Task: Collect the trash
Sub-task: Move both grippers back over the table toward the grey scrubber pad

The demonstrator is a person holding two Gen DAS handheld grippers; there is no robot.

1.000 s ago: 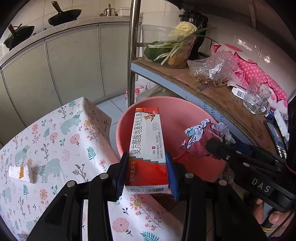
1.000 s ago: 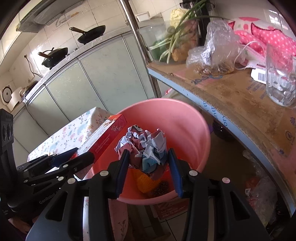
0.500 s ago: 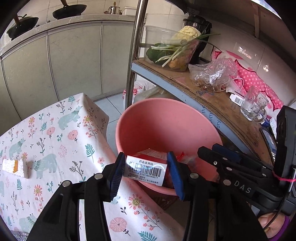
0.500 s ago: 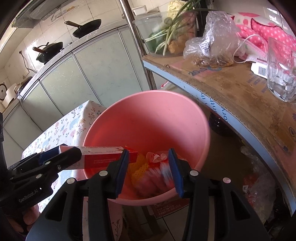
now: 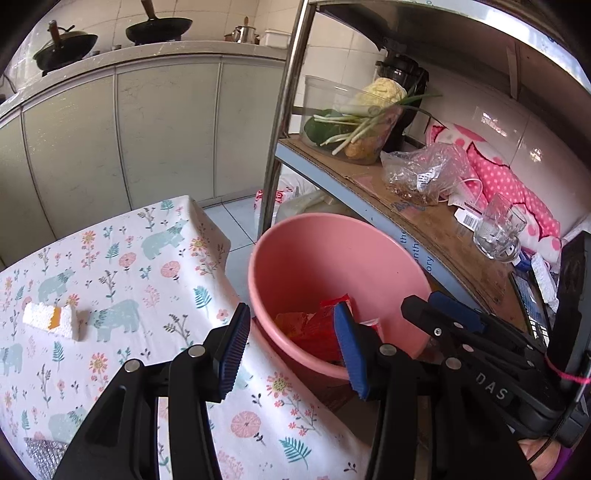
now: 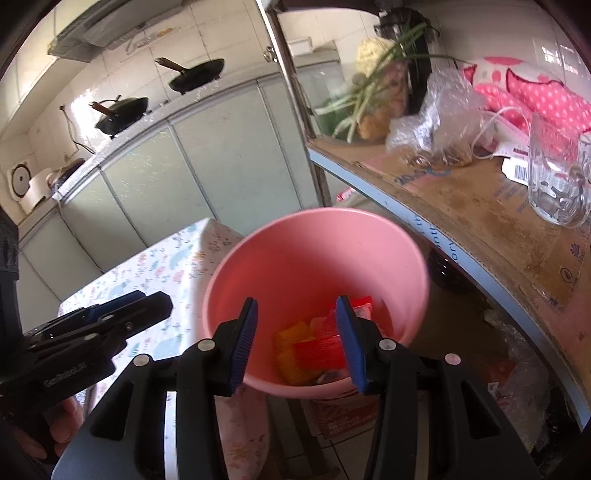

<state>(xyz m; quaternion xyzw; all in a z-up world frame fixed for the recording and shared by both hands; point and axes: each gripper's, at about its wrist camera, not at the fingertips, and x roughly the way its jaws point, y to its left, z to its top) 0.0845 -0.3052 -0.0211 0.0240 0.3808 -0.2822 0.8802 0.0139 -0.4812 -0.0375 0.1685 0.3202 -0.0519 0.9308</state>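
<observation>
trash (image 6: 314, 343) in pink bucket (image 6: 369, 236)

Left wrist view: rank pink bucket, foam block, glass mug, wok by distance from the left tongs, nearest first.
From the left tongs:
1. pink bucket, just ahead, slightly right
2. foam block, left on the tablecloth
3. glass mug, right on the shelf
4. wok, far counter

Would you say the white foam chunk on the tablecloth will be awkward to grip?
The foam chunk looks like rough polystyrene, so probably very light and grippy. Its blocky shape lies flat on the tablecloth, so rolling seems unlikely. A hard squeeze may crumble it.
</observation>
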